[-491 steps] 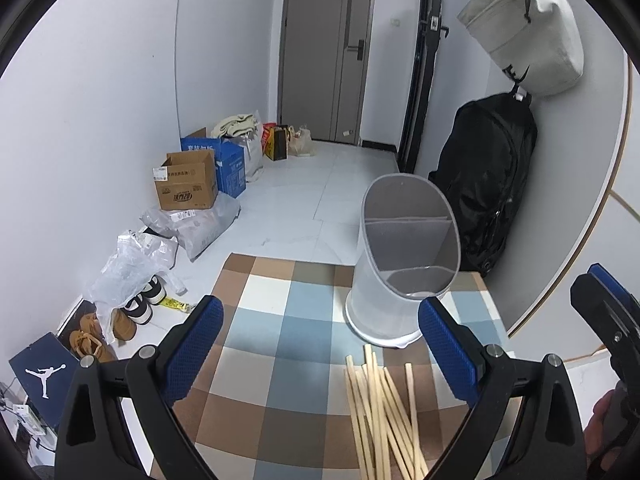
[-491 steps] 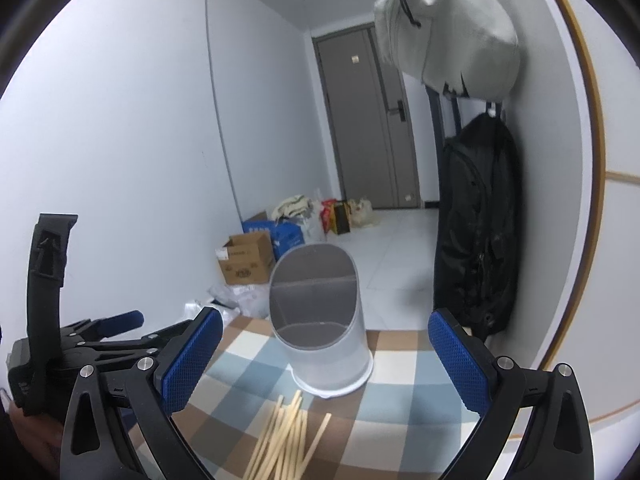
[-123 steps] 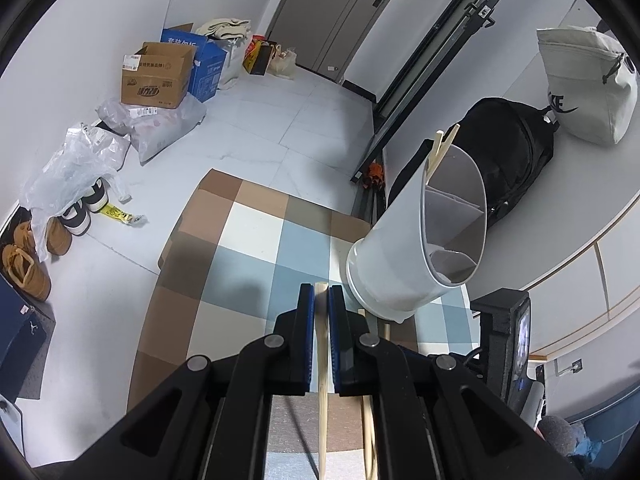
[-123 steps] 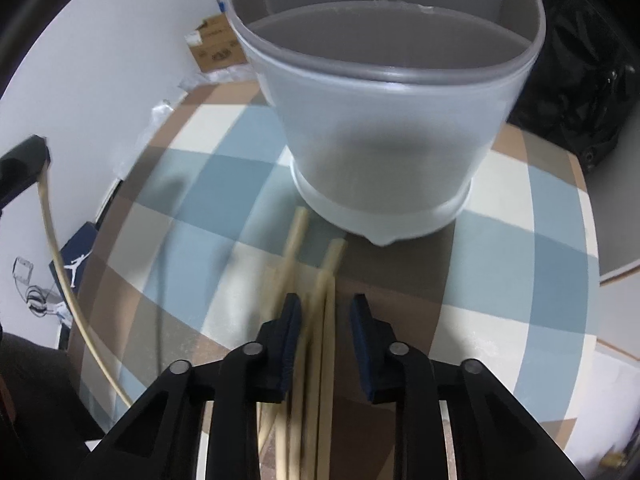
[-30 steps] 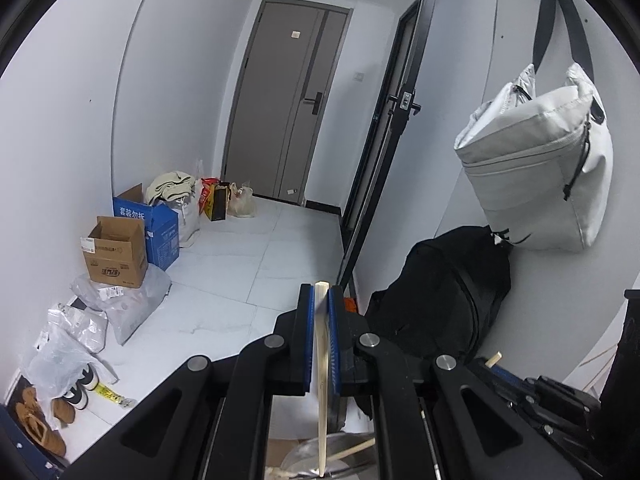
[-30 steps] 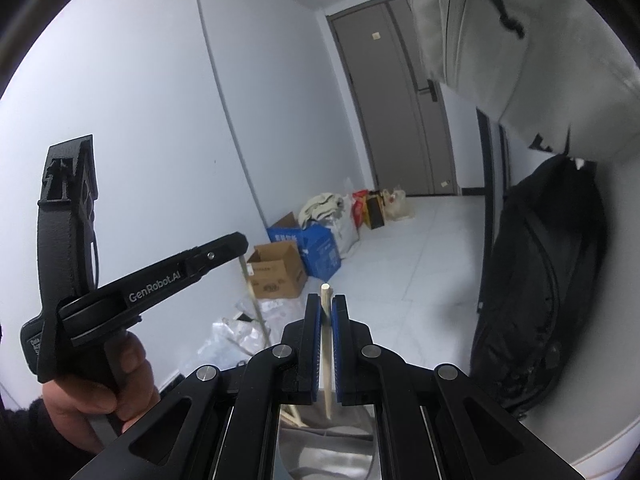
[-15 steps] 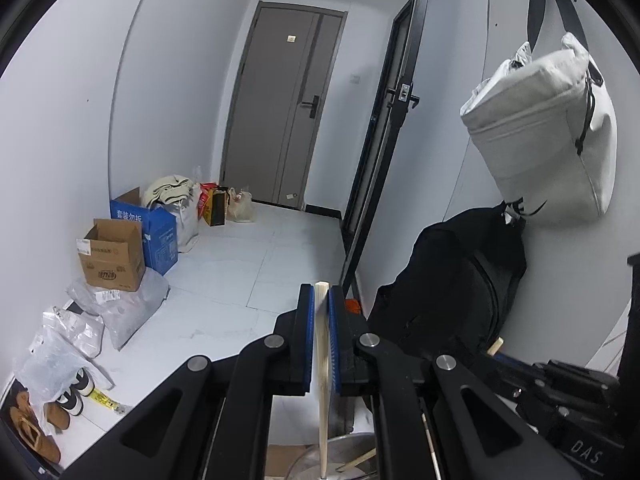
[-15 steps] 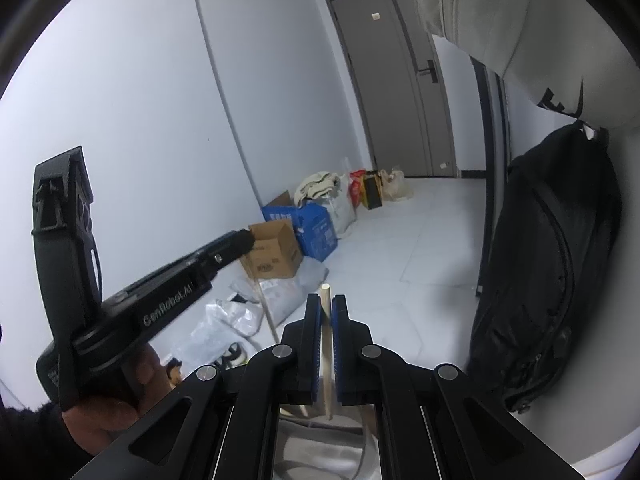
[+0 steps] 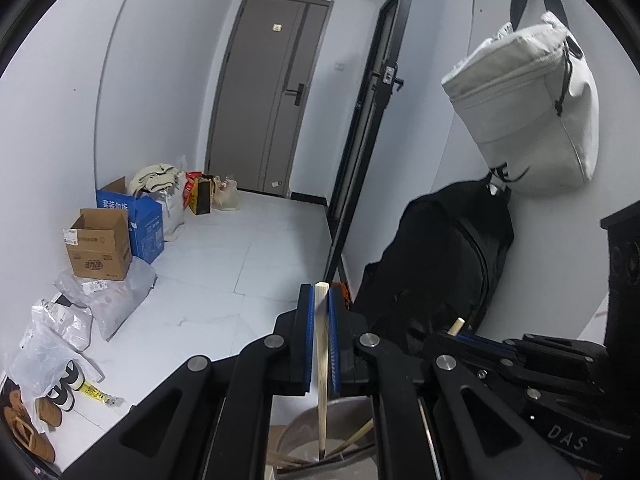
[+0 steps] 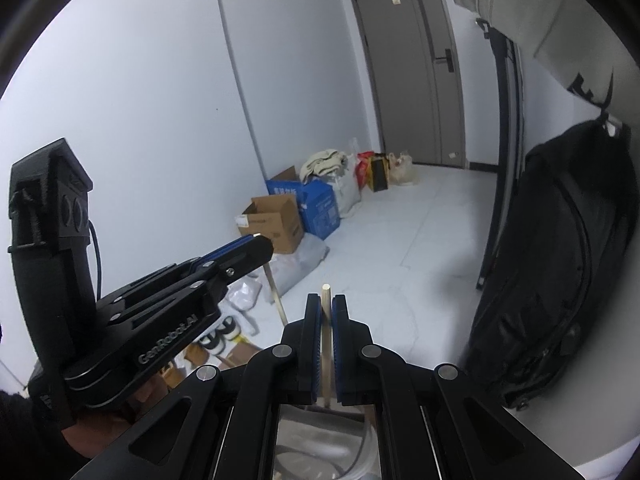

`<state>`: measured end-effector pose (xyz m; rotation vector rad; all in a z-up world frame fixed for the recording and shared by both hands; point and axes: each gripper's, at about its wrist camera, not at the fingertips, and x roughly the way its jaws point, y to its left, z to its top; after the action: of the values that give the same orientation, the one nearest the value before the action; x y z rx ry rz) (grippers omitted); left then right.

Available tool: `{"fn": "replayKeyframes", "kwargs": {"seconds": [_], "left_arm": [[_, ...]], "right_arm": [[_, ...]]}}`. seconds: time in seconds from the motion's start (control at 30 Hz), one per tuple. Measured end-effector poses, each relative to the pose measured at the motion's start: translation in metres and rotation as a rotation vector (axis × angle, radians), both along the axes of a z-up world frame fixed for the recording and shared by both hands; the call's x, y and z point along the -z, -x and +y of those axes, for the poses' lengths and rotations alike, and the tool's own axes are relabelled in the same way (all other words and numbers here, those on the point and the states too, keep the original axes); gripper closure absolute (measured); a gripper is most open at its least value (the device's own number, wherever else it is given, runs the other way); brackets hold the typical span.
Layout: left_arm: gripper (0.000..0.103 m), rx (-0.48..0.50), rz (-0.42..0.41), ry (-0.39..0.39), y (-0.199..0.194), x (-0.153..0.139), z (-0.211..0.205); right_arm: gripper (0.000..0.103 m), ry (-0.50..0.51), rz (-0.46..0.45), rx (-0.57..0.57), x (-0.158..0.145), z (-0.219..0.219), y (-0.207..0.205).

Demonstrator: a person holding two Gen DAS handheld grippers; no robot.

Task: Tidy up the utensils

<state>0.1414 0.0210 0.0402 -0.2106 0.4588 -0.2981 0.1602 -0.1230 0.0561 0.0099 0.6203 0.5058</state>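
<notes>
Left wrist: holder (image 9: 304, 436) rim risen.

Gripper pads (image 9: 308, 336) blue, gripper bodies black. Chopstick (image 9: 321, 364) pale wood. Holder (image 9: 304, 436) translucent grey-white. Door (image 9: 266, 92) grey. Walls white, floor white tile. Backpack (image 9: 440, 264) black. Hanging bag (image 9: 528, 120) light grey (dark lettering). Boxes: brown cardboard (image 9: 100, 246), blue (image 9: 146, 228).

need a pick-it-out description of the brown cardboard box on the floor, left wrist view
Start at the grey door at the end of the hall and follow the left wall towards the camera. Past the bags comes a blue carton, and directly in front of it the brown cardboard box. It is the only plain brown box there, its flaps open, resting on grey plastic parcels.
</notes>
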Motion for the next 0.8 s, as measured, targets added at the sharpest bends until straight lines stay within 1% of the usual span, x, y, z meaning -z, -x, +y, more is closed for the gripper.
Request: {"fn": "replayKeyframes", "kwargs": {"seconds": [0.17,0.23,0.3,0.33,0.4,0.47,0.5,0.57,0.6,0.63,0.67,0.7,0.73,0.77,0.8], "left_arm": [[0.1,0.096,0.056,-0.008,-0.001,0.004,-0.003],[0.1,0.157,0.116,0.007,-0.004,0.006,-0.003],[0.098,0.172,0.162,0.02,-0.006,0.009,0.0],[0.096,0.167,0.18,0.025,-0.007,0.009,0.002],[0.089,0.156,0.203,0.043,-0.006,0.009,0.009],[0.073,0.137,0.214,0.047,-0.003,0.007,0.013],[0.071,0.129,0.212,0.046,0.0,0.005,0.015],[0.067,0.11,0.194,0.041,0.009,0.0,0.019],[0.065,0.096,0.187,0.035,0.014,-0.003,0.021],[0.061,0.082,0.182,0.034,0.018,-0.005,0.023],[0.055,0.066,0.177,0.035,0.022,-0.007,0.024],[0.051,0.051,0.172,0.036,0.026,-0.008,0.026],[0.046,0.038,0.166,0.04,0.03,-0.009,0.027],[0.045,0.031,0.16,0.044,0.033,-0.01,0.029],[0.045,0.022,0.154,0.043,0.039,-0.012,0.029]], "right_arm": [[0.097,-0.053,0.053,-0.016,0.009,-0.006,-0.002],[0.095,-0.075,0.082,-0.029,0.015,-0.006,-0.005],[0.093,-0.092,0.106,-0.026,0.019,-0.008,-0.008],[0.09,-0.104,0.119,-0.014,0.02,-0.01,-0.008],[0.072,-0.137,0.139,0.004,0.023,-0.015,-0.006],[0.065,-0.169,0.149,0.015,0.023,-0.022,-0.003],[0.06,-0.174,0.144,0.027,0.022,-0.026,0.001],[0.053,-0.181,0.132,0.054,0.019,-0.033,0.011],[0.052,-0.188,0.128,0.065,0.018,-0.037,0.015],[0.051,-0.197,0.123,0.077,0.017,-0.041,0.02],[0.047,-0.207,0.12,0.091,0.016,-0.046,0.026],[0.045,-0.212,0.12,0.098,0.016,-0.049,0.03],[0.044,-0.216,0.118,0.107,0.015,-0.053,0.035],[0.043,-0.219,0.116,0.117,0.014,-0.055,0.041],[0.039,-0.22,0.114,0.122,0.013,-0.058,0.045]]}}
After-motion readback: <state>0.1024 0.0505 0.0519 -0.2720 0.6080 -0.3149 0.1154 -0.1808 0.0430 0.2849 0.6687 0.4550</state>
